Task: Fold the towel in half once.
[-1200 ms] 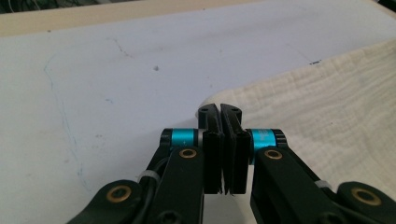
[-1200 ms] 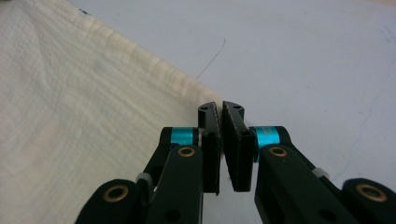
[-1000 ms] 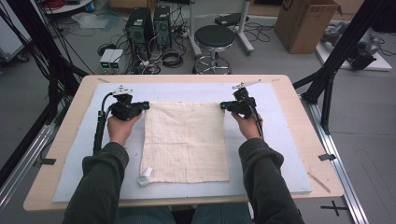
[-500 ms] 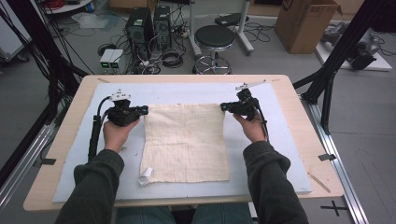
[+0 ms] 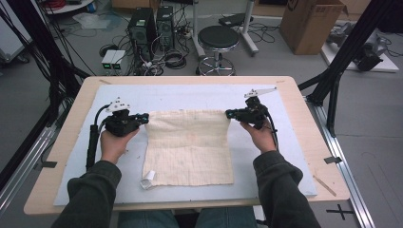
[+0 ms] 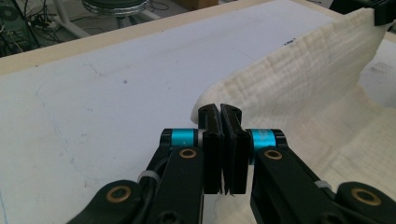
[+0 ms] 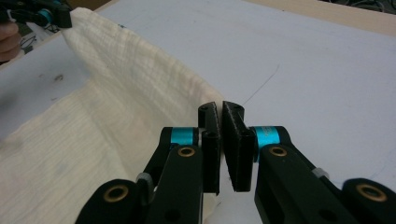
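Observation:
A cream waffle-weave cloth (image 5: pixel 190 147) lies on the pale mat (image 5: pixel 190 95), and its far edge is lifted a little off the mat. My left gripper (image 5: pixel 142 117) is shut on the cloth's far left corner; up close its jaws (image 6: pixel 220 111) pinch the hem, with the cloth (image 6: pixel 303 79) stretching away to the other gripper (image 6: pixel 385 11). My right gripper (image 5: pixel 229 114) is shut on the far right corner. In the right gripper view its jaws (image 7: pixel 219 109) clamp the edge of the cloth (image 7: pixel 116 88), which runs off to the left gripper (image 7: pixel 46 14).
A small white tag (image 5: pixel 148 176) sticks out at the cloth's near left corner. The mat covers most of the wooden table (image 5: pixel 304 95). Beyond the table's far edge stand a stool (image 5: pixel 217 40), computer cases (image 5: pixel 152 23) and a cardboard box (image 5: pixel 311 23).
Both hands have drawn back toward the person, bringing the cloth's far edge with them. The left hand has also shifted slightly left. The near edge has stayed in place.

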`<state>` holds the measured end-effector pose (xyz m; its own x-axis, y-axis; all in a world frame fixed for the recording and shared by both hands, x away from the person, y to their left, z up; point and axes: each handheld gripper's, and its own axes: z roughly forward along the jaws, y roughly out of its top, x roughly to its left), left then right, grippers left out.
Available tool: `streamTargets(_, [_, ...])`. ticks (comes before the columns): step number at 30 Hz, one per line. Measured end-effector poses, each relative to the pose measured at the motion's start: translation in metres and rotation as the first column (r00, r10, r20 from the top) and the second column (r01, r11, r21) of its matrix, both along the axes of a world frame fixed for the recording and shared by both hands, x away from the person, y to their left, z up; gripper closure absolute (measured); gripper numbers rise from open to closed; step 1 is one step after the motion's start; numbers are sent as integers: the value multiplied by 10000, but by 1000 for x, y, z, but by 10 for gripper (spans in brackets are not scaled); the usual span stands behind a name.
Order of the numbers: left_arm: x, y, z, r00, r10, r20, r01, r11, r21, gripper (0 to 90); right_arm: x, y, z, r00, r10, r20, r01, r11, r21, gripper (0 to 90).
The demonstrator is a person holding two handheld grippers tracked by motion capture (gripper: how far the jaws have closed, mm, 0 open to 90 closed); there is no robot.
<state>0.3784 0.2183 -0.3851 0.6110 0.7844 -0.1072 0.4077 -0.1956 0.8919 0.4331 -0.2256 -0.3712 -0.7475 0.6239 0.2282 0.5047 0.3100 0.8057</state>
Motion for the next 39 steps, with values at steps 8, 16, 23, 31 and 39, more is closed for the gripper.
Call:
streamTargets(8, [-17, -1, 1, 9989, -423, 187, 420, 9990, 142, 872, -16, -3, 1, 9993, 352, 79, -353, 9994, 3, 855])
streamTargets(16, [-36, 0, -2, 9974, -671, 272, 664, 9974, 262, 871, -32, -2, 4, 9976, 647, 260, -646, 9979, -11, 856])
streamTargets(23, [-50, 1, -3, 9957, -878, 304, 871, 9959, 256, 871, -47, -8, -3, 9973, 696, 225, -699, 9975, 122, 855])
streamTargets(31, [-68, 2, -7, 9935, -1100, 306, 1090, 9935, 317, 871, -62, -8, -2, 9946, 987, 315, -991, 9950, 117, 855])
streamTargets(39, [-83, 4, -12, 9912, -1298, 259, 1288, 9910, 373, 871, -76, -9, -6, 9931, 1122, 343, -1123, 9937, 25, 855])
